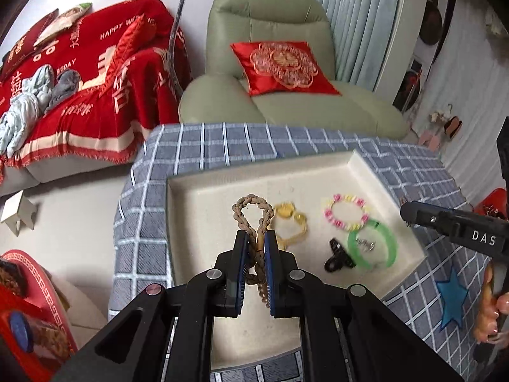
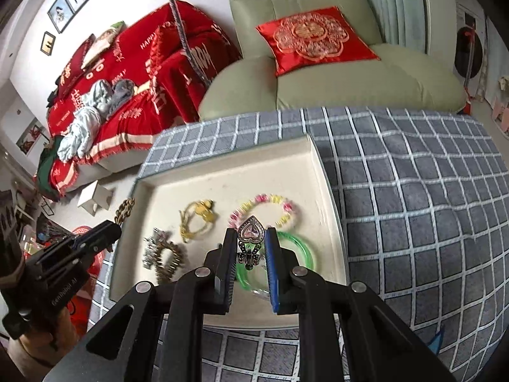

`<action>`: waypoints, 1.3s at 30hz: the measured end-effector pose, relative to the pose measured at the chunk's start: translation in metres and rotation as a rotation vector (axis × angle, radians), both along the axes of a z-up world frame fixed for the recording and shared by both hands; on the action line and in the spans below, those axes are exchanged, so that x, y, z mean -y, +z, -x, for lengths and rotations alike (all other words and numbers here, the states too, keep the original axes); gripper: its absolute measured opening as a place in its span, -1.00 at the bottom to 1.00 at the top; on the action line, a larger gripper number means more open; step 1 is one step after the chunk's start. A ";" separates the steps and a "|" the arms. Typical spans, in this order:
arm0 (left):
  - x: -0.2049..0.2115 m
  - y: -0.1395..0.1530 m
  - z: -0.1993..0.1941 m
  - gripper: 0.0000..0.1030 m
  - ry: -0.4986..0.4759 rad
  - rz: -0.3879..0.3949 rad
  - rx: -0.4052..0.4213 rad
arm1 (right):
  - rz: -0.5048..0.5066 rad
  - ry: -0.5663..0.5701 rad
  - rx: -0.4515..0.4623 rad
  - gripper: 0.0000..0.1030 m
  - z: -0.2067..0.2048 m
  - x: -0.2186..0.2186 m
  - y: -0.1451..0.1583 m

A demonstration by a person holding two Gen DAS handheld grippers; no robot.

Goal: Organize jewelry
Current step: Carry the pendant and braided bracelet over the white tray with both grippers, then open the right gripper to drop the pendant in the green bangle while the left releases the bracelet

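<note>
Left tongs (image 1: pixel 256 238) pinch the braided rope bracelet (image 1: pixel 253 215); right tongs (image 2: pixel 249 238) pinch the heart brooch (image 2: pixel 251 234).

The left gripper (image 1: pixel 256 242) is matte black plastic with angular linkage arms, round silver screw heads at the joints and flat blue ribbed pads on the inner faces of its fingers (image 1: pixel 271 254). The right gripper (image 2: pixel 251 238) is built the same: black arms, silver screws, one blue pad. Its side carries white "DAS" lettering. The right hand (image 1: pixel 490 315) shows bare skin with pink-painted nails.
</note>
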State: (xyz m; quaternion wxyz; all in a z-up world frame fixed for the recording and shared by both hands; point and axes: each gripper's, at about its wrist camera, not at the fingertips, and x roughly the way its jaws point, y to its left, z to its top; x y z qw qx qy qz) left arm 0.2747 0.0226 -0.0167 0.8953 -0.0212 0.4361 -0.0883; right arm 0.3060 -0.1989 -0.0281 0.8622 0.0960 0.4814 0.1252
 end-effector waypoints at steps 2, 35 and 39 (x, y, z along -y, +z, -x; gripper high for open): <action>0.003 -0.008 0.001 -0.48 0.000 -0.017 -0.006 | 0.002 -0.001 -0.016 -0.63 -0.001 0.001 -0.008; 0.027 -0.046 0.002 -0.47 -0.002 -0.136 -0.039 | 0.070 0.002 -0.079 -0.61 -0.012 -0.015 -0.059; 0.029 -0.045 0.003 -0.47 -0.001 -0.136 -0.035 | 0.051 0.000 -0.075 -0.28 -0.010 -0.012 -0.057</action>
